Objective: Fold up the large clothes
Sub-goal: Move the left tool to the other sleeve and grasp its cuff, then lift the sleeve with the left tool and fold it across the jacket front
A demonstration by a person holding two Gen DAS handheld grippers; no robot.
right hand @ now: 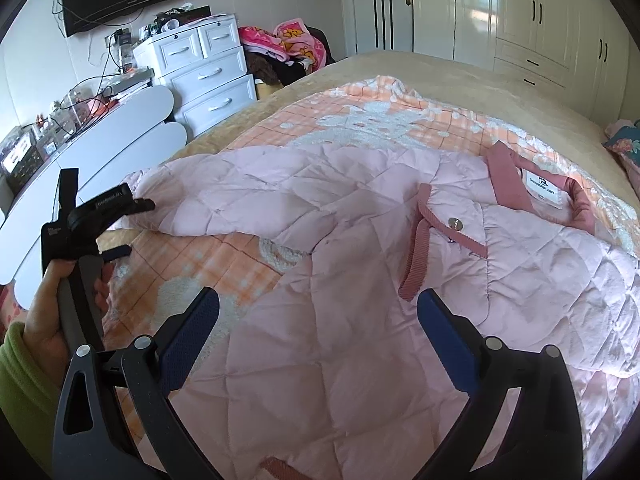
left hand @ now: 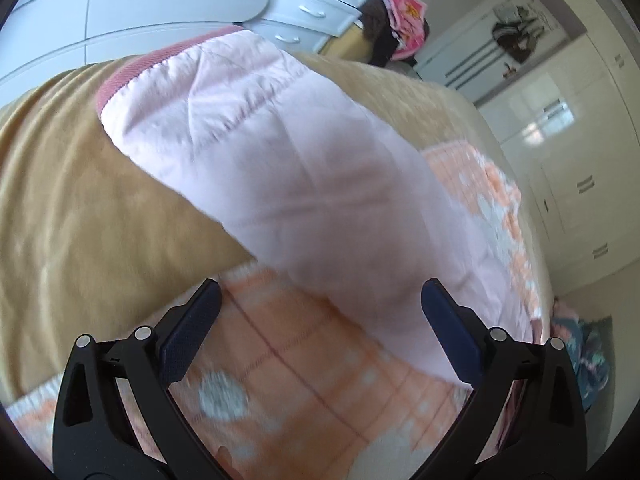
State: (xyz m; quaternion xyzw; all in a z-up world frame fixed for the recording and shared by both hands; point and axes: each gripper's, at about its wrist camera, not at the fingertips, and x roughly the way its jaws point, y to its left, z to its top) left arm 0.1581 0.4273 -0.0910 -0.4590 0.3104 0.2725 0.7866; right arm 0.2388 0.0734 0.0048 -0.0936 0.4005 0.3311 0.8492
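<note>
Open right tool over jacket

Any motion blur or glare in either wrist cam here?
Left wrist view: motion blur smears the pink jacket sleeve and the orange patterned blanket; the left claw itself stays sharp. Right wrist view: crisp, the quilted pink jacket and its collar label show clearly; window glare sits on the glossy white wardrobe doors. Both have heavy fisheye curvature and dark corner vignetting.

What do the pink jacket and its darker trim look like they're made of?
Jacket: thin woven shell, probably nylon or polyester, slight sheen, padded; diamond quilting and fine crinkles show. Trim: ribbed knit, matte, with fine parallel ridges; fibre unclear.
</note>
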